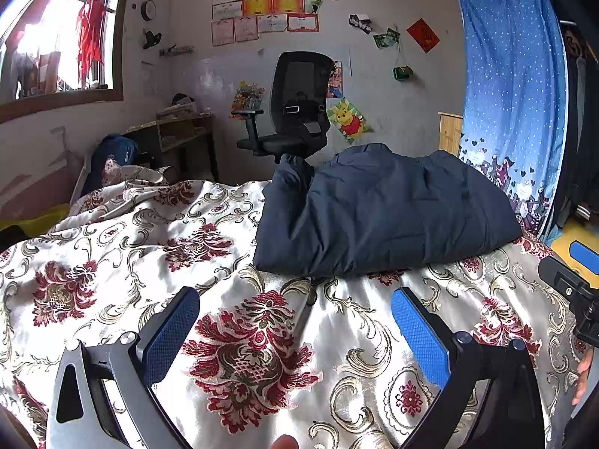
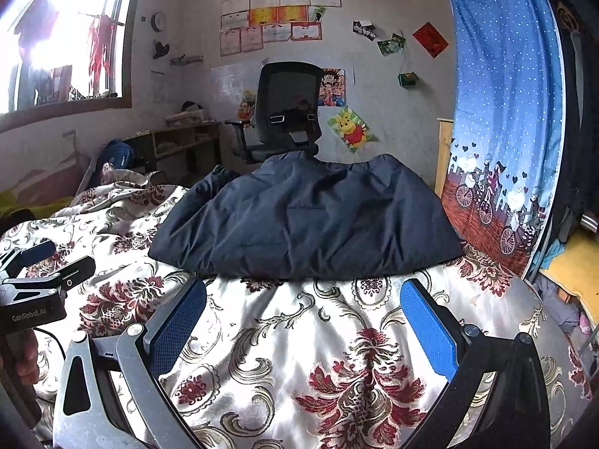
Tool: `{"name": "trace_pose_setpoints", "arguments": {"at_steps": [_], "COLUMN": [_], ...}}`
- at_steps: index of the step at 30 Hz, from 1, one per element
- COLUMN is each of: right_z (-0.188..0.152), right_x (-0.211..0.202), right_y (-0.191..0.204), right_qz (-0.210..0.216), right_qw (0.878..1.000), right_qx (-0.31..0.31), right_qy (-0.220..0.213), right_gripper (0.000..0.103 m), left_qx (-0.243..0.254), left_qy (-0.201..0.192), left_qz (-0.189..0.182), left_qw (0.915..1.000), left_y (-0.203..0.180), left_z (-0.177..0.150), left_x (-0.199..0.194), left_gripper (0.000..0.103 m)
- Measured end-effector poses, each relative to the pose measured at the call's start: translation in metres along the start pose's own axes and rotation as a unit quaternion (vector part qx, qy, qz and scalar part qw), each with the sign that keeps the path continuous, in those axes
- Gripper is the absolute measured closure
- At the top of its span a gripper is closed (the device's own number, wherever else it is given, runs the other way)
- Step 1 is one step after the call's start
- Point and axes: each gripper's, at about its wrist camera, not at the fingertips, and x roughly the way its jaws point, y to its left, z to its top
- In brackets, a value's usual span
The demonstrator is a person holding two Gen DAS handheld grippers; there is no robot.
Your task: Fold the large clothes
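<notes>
A dark navy padded jacket [image 1: 382, 209] lies folded in a thick bundle on the flowered bedspread [image 1: 232, 336], with one sleeve [image 1: 292, 172] sticking up at its back left. My left gripper [image 1: 295, 314] hovers open over bare bedspread, short of the jacket's near edge. In the right wrist view the same jacket [image 2: 307, 217] lies straight ahead, and my right gripper [image 2: 303, 307] is open just before its near hem, holding nothing. The right gripper's body [image 1: 572, 292] shows at the left view's right edge; the left gripper's body [image 2: 33, 292] shows at the right view's left edge.
A black office chair [image 1: 295, 112] stands behind the bed by the postered wall. A blue dotted curtain [image 1: 513, 112] hangs at the right, next to a yellow surface [image 2: 572, 269]. A low wooden shelf [image 1: 179, 138] and a blue bag [image 1: 112, 157] sit at back left.
</notes>
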Motion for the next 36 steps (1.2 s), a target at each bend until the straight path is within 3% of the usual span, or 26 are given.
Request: {"name": "trace_pose_setpoints", "arguments": {"at_steps": [36], "right_z": [-0.001], "right_x": [0.0008], "right_y": [0.0081], "right_qz": [-0.005], "right_qw": [1.0], "right_qx": [0.001], "right_qy": [0.003], "right_gripper": [0.001], "left_qx": [-0.004], "left_qy": [0.004], "left_qz": [0.0], "left_qw": [1.0], "left_y": [0.0011], "left_z": [-0.0019], "left_x": [0.0017], "left_gripper": [0.0]}}
